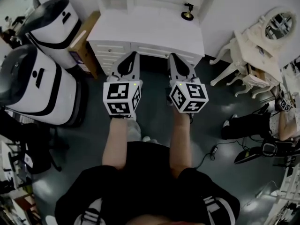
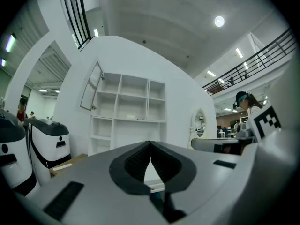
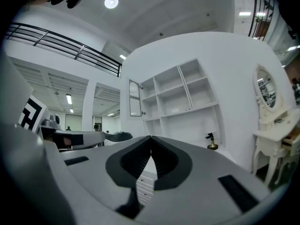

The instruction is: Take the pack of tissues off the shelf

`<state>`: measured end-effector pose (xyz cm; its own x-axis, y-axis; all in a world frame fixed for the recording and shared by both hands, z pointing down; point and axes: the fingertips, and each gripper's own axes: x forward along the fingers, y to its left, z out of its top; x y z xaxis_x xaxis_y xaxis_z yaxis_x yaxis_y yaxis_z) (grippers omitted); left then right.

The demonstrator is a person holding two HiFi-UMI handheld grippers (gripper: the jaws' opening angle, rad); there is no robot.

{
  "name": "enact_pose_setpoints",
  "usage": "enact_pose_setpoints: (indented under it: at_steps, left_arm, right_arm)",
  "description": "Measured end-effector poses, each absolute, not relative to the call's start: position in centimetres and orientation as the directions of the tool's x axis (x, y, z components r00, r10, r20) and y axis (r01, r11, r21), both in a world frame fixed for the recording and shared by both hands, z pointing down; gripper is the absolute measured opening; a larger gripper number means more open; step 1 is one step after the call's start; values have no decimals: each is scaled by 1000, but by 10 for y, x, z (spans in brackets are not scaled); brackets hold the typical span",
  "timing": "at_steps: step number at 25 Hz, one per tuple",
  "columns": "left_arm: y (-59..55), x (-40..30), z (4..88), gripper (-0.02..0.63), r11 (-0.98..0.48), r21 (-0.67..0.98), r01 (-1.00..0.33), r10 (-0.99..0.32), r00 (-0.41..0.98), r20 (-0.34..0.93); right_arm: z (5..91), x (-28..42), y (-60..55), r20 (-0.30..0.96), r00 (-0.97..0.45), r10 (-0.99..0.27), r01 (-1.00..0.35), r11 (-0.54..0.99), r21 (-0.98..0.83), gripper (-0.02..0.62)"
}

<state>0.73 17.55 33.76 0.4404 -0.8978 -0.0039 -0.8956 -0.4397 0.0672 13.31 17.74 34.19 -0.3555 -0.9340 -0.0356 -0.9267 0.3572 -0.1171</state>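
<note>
Holding up two grey grippers with black pads, one in each hand, side by side over a dark grey floor (image 1: 154, 111). Wearing a black shirt with bare forearms. Pointing the left gripper (image 1: 132, 56) and the right gripper (image 1: 172, 56) toward a white wooden desk with drawers (image 1: 150, 29).

Pressing the left gripper's jaws together, tip to tip, and pinching nothing. Pressing the right gripper's jaws together too, also pinching nothing.

Facing a tall white shelf unit with many open boxes (image 2: 129, 102), sitting at the back of the desk. Spotting only one small pale lump on the long middle board, maybe the pack of tissues (image 2: 130, 116), but too small to tell for sure. Hanging well apart from that shelf unit with both grippers.

Standing near two big round white machines with black tops (image 1: 44, 86) on the left and a white dressing table with an oval mirror (image 1: 276, 27) on the right. Looking down on a small dark and gold figure (image 1: 187, 12) near the desk's back right corner.
</note>
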Motion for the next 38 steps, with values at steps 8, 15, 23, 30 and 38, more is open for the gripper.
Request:
enact_pose_setpoints:
  at_steps: [8, 15, 23, 30, 38]
  left_arm:
    - [143, -6, 357, 11, -456, 117, -882, -887, 461, 14]
    - [88, -12, 357, 11, -486, 124, -865, -872, 490, 2]
    - [-15, -51, 335, 11, -491, 128, -861, -870, 491, -41]
    - [-82, -92, 330, 11, -507, 125, -853, -862, 505, -47]
    - [-123, -98, 346, 11, -542, 164, -824, -838, 545, -32]
  right_arm:
    - [355, 117, 147, -2, -349, -937, -933, 348, -92, 18]
    - [351, 117, 92, -16, -312, -950, -946, 312, -87, 18]
    - [339, 65, -8, -22, -350, -936, -933, 351, -76, 18]
    - [335, 13, -75, -25, -372, -928, -926, 373, -66, 18]
    - [344, 14, -110, 2, -312, -950, -949, 312, -50, 18]
